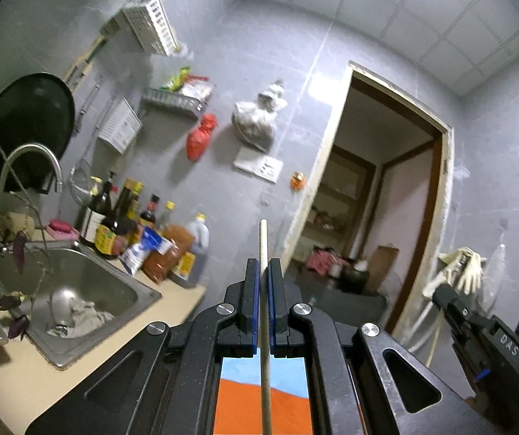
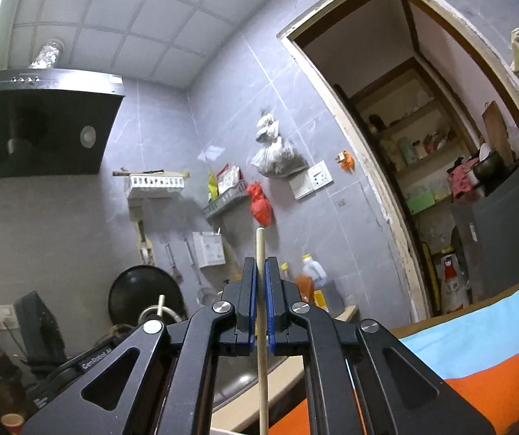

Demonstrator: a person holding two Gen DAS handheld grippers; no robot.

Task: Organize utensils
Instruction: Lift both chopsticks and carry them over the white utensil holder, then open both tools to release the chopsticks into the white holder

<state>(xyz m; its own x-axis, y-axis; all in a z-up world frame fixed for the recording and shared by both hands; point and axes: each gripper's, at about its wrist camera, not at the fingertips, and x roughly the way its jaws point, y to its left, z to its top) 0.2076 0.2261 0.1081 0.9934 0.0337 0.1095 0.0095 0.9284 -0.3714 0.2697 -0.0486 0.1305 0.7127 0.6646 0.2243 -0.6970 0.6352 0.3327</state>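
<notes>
- Chopstick (image 1: 263, 290), left wrist view: a pale, round wooden stick runs straight up the middle of the left claw (image 1: 263, 264), pinched between its two blue-lined black pads. Its blunt tip pokes out just beyond the fingertips; the rest runs back under the claw toward the camera.
- Ahead and to the left of this claw, a steel sink (image 1: 78, 282) is set into a beige counter (image 1: 16, 380), with a curved faucet (image 1: 31, 166) and a cluster of sauce bottles (image 1: 121, 221) beside it. Far to its right, the right claw's black tip (image 1: 444, 295) shows.
- Above and left of the left claw, a white slotted holder (image 1: 120, 130) hangs on the grey tiled wall.
- Second chopstick (image 2: 260, 290), right wrist view: the same kind of pale stick is clamped in the right claw (image 2: 260, 272), tip just past the pads, shaft running back below the camera.
- Ahead of this claw hang the white slotted holder (image 2: 208, 250) and a round black pan (image 2: 147, 290); a black range hood (image 2: 42, 127) sits high to its left, an open doorway (image 2: 422, 145) to its right.
- Handling, as a judgement: each stick looks light, stiff and smooth, apt to pivot or slip in flat pads. Gripping nearer mid-length, rather than close to the tip, would likely steady it.
</notes>
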